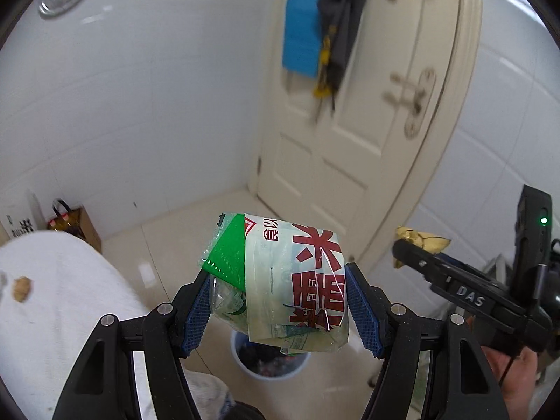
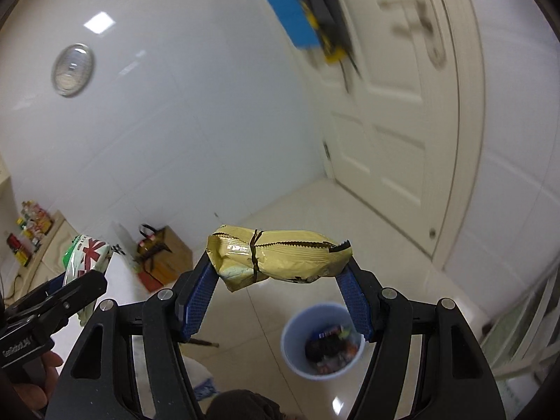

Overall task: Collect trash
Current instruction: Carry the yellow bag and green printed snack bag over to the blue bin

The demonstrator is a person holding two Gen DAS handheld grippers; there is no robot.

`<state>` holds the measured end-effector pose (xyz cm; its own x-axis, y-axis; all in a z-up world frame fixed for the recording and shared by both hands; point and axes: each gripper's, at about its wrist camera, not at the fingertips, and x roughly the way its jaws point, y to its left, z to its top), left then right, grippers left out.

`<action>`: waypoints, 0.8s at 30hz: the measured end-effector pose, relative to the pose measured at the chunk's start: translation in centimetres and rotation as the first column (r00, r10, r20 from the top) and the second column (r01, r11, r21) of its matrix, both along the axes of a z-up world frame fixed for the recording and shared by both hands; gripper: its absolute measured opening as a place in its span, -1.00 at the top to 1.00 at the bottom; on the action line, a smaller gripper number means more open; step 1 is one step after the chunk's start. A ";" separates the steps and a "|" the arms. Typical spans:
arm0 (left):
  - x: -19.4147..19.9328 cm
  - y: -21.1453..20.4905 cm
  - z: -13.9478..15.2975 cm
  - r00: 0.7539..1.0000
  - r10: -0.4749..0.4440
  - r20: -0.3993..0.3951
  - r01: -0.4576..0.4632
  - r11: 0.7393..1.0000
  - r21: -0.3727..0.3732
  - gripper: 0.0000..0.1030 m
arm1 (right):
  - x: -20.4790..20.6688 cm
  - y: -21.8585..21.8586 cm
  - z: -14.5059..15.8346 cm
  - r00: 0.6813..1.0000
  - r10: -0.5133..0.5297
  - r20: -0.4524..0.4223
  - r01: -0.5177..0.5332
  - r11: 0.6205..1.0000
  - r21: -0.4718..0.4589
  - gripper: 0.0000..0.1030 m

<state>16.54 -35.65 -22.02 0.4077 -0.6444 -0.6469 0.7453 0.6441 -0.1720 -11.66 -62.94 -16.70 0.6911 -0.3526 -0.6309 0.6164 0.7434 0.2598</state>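
In the left wrist view, the left gripper (image 1: pixel 276 301) was clamped on a crumpled plastic bag (image 1: pixel 283 280), clear and green with large red characters, its blue pads (image 1: pixel 197 309) pressing both sides. Straight below the bag, partly hidden by it, stood a pale blue bin (image 1: pixel 269 367) on a glossy cream tile floor (image 1: pixel 168 245). White tiled walls (image 1: pixel 140 105) met at a corner beside a cream panelled door (image 1: pixel 350 140) (blurred, with blue, grey and yellow cloth (image 1: pixel 315 35) hanging on it). A white-covered surface (image 1: pixel 70 297) at lower left carried a small brown scrap (image 1: pixel 21 288). A cardboard box (image 1: pixel 85 227) sat against the wall. The right gripper (image 1: pixel 416 245) showed at the right edge, a gold wrapper (image 1: pixel 425 241) at its tip.

In the right wrist view, the right gripper (image 2: pixel 280 269) held the gold wrapper (image 2: pixel 280 255) crosswise between its pads, above the floor (image 2: pixel 297 210). The bin (image 2: pixel 323 341) stood below and slightly right, already holding dark and coloured rubbish. The left gripper (image 2: pixel 75 280) with its bag (image 2: pixel 87 255) appeared at left. Bottles (image 2: pixel 31 227) lined a low shelf by the wall; the box (image 2: pixel 168 259) stood near it.
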 end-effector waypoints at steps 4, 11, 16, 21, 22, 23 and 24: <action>2.5 -2.4 -3.1 0.998 -0.024 -0.062 0.029 0.996 0.080 -0.28 | 1.0 -2.9 -4.7 0.998 -0.018 -0.060 0.023 0.995 0.092 -0.32; 8.3 -6.2 -8.3 0.981 -0.023 -0.194 0.065 0.975 0.211 -0.28 | 3.2 -6.3 -11.7 0.993 -0.016 -0.118 0.046 0.967 0.252 -0.32; 11.3 -8.3 -10.7 0.969 -0.018 -0.246 0.084 0.962 0.259 -0.28 | 4.0 -7.7 -14.7 0.991 -0.024 -0.134 0.066 0.943 0.327 -0.32; 14.0 -10.4 -12.7 0.960 -0.019 -0.280 0.106 0.948 0.300 -0.32 | 4.8 -8.7 -16.1 0.990 -0.026 -0.141 0.077 0.928 0.366 -0.34; 14.4 -10.6 -13.0 0.959 -0.021 -0.281 0.113 0.943 0.314 -0.33 | 4.9 -8.9 -16.3 0.989 -0.024 -0.146 0.078 0.924 0.374 -0.36; 14.7 -11.6 -13.1 0.959 -0.021 -0.283 0.116 0.938 0.327 -0.38 | 5.1 -9.1 -16.6 0.988 -0.023 -0.152 0.080 0.922 0.380 -0.36; 15.0 -11.8 -13.3 0.960 -0.015 -0.280 0.116 0.931 0.346 -0.45 | 5.3 -9.2 -16.8 0.986 -0.021 -0.164 0.084 0.918 0.387 -0.37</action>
<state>31.58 -47.49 -35.35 0.1513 -0.3704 -0.9165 0.7460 0.6511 -0.1399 -6.36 -72.16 -33.53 0.5625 -0.0889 -0.8220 0.7072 0.5668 0.4226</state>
